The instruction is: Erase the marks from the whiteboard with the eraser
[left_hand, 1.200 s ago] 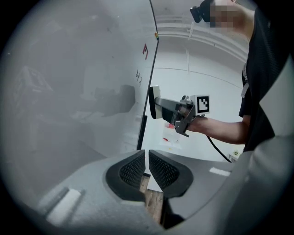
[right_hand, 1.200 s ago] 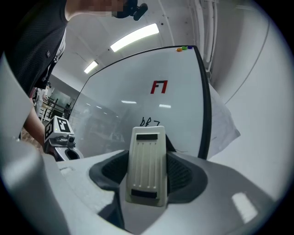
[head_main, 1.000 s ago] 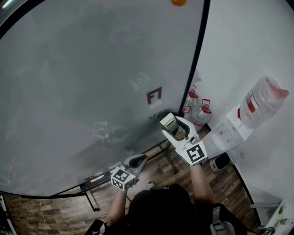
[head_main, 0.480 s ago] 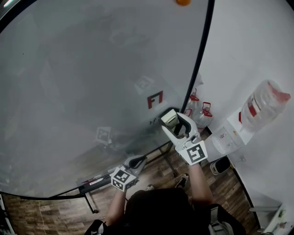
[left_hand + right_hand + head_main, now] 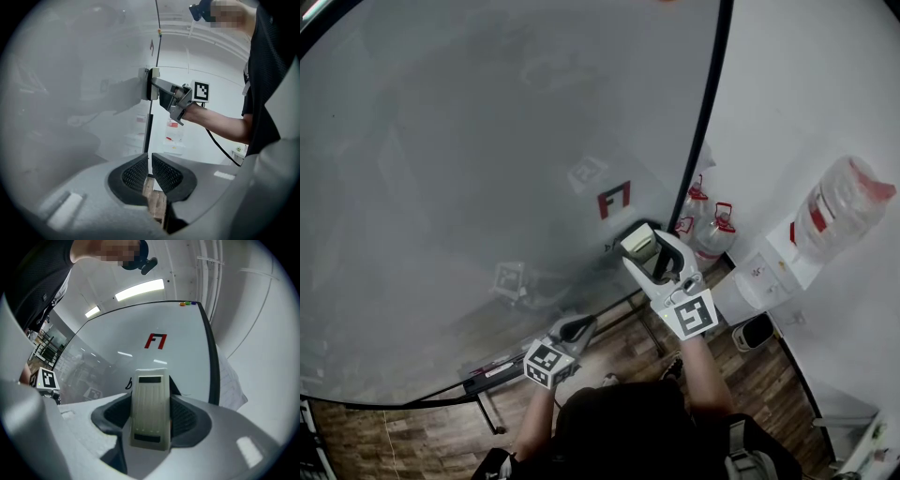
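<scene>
The whiteboard (image 5: 487,141) fills the left of the head view. It carries a red mark (image 5: 615,200) and, just below, a small black scribble (image 5: 608,247). My right gripper (image 5: 641,247) is shut on a pale eraser (image 5: 638,243) right beside the scribble, under the red mark. In the right gripper view the eraser (image 5: 150,411) sits between the jaws, with the red mark (image 5: 155,341) above and the scribble (image 5: 128,383) at its left. Seen from the left gripper view, the eraser (image 5: 153,84) lies against the board (image 5: 70,93). My left gripper (image 5: 577,329) hangs lower, shut and empty.
The board's black frame (image 5: 705,122) runs down the right side, with a white wall beyond. Two water jugs (image 5: 701,225) stand on the floor behind it, beside a water dispenser (image 5: 839,211) and a small bin (image 5: 755,330). The board's stand (image 5: 487,375) rests on wood flooring.
My right gripper has edged slightly left with the eraser, closer to the black scribble. The left gripper has barely moved.
</scene>
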